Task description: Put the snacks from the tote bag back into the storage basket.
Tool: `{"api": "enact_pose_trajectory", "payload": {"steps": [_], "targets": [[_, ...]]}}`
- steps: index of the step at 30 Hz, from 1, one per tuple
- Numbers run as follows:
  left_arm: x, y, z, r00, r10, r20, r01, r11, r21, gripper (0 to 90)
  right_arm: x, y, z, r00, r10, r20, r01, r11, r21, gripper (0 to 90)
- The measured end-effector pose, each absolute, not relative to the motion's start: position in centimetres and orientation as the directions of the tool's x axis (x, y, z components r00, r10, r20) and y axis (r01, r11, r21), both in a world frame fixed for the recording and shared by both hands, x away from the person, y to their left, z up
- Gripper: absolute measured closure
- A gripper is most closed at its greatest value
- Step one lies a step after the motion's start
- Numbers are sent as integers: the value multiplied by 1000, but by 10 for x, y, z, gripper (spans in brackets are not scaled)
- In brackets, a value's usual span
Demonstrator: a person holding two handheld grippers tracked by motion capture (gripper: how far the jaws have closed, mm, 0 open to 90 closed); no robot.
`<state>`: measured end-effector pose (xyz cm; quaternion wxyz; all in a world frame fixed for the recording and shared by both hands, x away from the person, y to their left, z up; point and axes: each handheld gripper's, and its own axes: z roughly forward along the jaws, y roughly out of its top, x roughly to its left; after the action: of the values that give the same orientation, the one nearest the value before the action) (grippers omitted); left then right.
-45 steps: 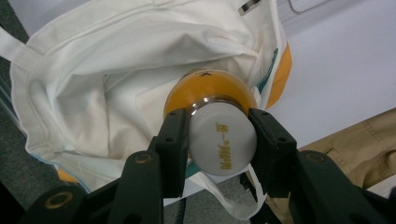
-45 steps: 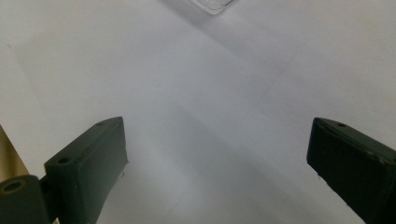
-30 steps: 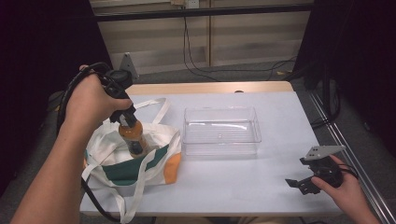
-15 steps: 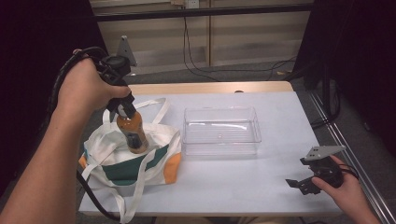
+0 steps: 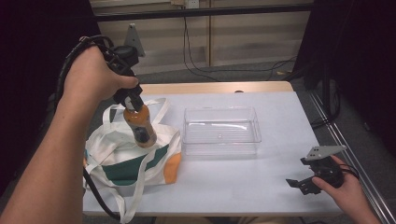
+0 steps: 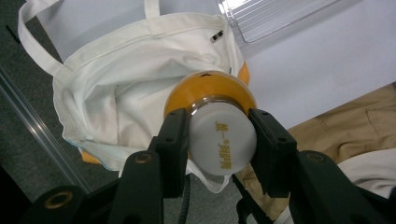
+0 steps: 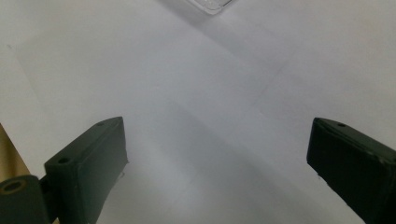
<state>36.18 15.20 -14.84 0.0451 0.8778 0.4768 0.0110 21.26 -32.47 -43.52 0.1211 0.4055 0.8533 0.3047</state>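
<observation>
My left gripper (image 5: 132,101) is shut on the white cap (image 6: 223,138) of an orange drink bottle (image 5: 140,126). The bottle hangs cap-up over the mouth of a white tote bag (image 5: 126,154) with green and orange panels, its base still at the bag's opening. From the left gripper view the bottle's orange shoulder (image 6: 210,88) and the bag (image 6: 116,93) lie below the jaws. My right gripper (image 5: 306,179) rests low at the table's right front, jaws wide apart over bare white tabletop (image 7: 196,107), nothing between them.
A clear plastic bin (image 5: 220,130) stands empty in the middle of the white table (image 5: 280,116), right of the bag; its corner (image 7: 208,5) shows at the top of the right gripper view. A black cable trails from the left gripper past the bag. Cables hang behind the table.
My left hand has lifted the bottle higher out of the bag's mouth. The right hand has stayed put.
</observation>
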Motion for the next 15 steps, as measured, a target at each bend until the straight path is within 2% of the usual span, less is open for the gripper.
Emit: {"api": "enact_pose_trajectory", "payload": {"steps": [15], "targets": [[362,129,-147,579,814,-38,814,-575,86,594,212,-325,-434,-638,769,30,616,486,620,48]]}}
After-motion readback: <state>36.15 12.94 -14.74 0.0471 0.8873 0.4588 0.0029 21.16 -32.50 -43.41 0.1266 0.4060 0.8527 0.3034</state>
